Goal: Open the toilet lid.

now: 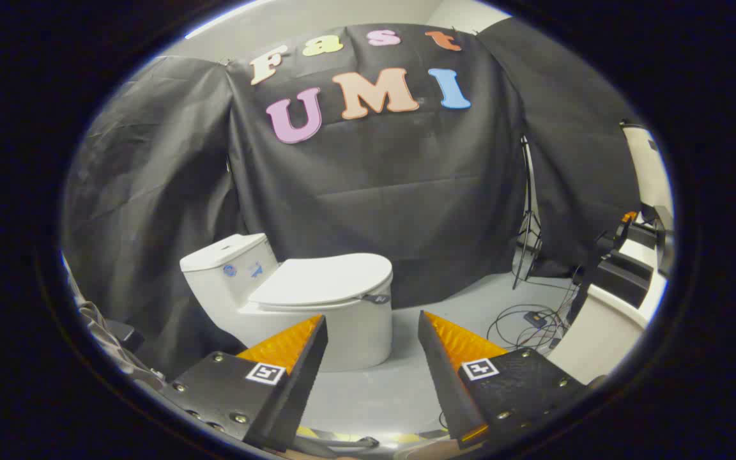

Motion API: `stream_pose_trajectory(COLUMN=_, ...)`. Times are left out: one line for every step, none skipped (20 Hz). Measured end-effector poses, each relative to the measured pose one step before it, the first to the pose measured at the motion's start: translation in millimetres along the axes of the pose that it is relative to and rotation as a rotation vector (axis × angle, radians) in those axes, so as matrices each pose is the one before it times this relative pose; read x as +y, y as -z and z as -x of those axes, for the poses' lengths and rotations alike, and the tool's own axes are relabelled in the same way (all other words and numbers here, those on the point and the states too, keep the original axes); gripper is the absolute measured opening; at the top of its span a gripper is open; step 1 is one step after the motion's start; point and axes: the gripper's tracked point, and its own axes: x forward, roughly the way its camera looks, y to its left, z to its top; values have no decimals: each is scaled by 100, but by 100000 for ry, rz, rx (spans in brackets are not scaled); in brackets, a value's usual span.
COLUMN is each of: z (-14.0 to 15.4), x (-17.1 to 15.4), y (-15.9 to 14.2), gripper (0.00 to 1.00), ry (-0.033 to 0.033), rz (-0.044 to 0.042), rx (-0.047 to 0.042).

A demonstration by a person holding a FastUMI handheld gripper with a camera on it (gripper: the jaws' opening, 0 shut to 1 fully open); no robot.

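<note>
The hand-held gripper (373, 317) was spread wide, its two orange-faced fingers (285, 345) well apart and holding nothing, with bare grey floor (400, 390) showing between them. Beyond the fingers, a little to the left of the gap, stood the white toilet (304, 306), apart from both tips. Its lid (323, 279) lay flat and closed over the seat, and a small dark tab (377, 298) sat at the lid's front edge; what was printed on it was too small to make out. The left finger covered the lower front of the bowl. The tank (230, 262) behind carried two small blue marks that could not be read. To the right, a tripod stand (528, 223) rose against the black cloth wall (406, 172), with tangled cables (528, 319) on the floor nearby.
</note>
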Motion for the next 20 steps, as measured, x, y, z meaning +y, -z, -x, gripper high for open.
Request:
stream_pose_trajectory(z=-81, x=95, y=205, gripper=85, ry=-44, rz=939, rx=1202)
stream_pose_trajectory(z=-155, x=-136, y=267, gripper=85, ry=92, rz=676, rx=1178)
stream_pose_trajectory(z=-191, x=-25, y=55, gripper=85, ry=23, rz=378, rx=683)
stream_pose_trajectory(z=-83, x=-23, y=130, gripper=85, ry=-23, rz=-158, rx=305)
stream_pose_trajectory(z=-13, x=-149, y=-68, gripper=84, ry=130, rz=-673, rx=150)
stream_pose_trajectory(z=-71, x=-151, y=53, gripper=84, ry=83, rz=-1110, rx=-22)
stream_pose_trajectory(z=-106, x=-196, y=160, gripper=84, ry=60, rz=-1733, rx=331)
stream_pose_trajectory(z=92, x=-62, y=9, gripper=84, ry=-28, rz=-1221, rx=94)
stream_pose_trajectory(z=68, x=-87, y=-85, gripper=84, ry=-176, rz=-1286, rx=-431)
stream_pose_trajectory(z=86, x=-69, y=-33, gripper=84, ry=50, rz=-878, rx=-412)
stream_pose_trajectory(z=69, x=-104, y=-171, gripper=84, ry=41, rz=-571, rx=-713)
stream_pose_trajectory(z=231, x=-106, y=-235, gripper=84, ry=2, rz=-535, rx=-1158)
stream_pose_trajectory(z=153, x=-65, y=-283, gripper=84, ry=43, rz=-439, rx=-1210)
stream_pose_trajectory(z=148, x=-157, y=-176, gripper=84, ry=107, rz=-587, rx=-1395)
stream_pose_trajectory(z=115, x=-113, y=-286, gripper=84, ry=76, rz=-708, rx=-1333)
stream_pose_trajectory(z=145, x=-158, y=-208, gripper=84, ry=150, rz=-852, rx=-1401)
stream_pose_trajectory(z=148, x=-169, y=-280, gripper=84, ry=214, rz=-874, rx=-1211)
stream_pose_trajectory(z=73, x=-146, y=-188, gripper=84, ry=240, rz=-917, rx=-1175)
stream_pose_trajectory(z=71, x=-84, y=-154, gripper=84, ry=167, rz=-643, rx=-815)
stream_pose_trajectory(z=155, x=-176, y=-153, gripper=84, ry=157, rz=-969, rx=-974)
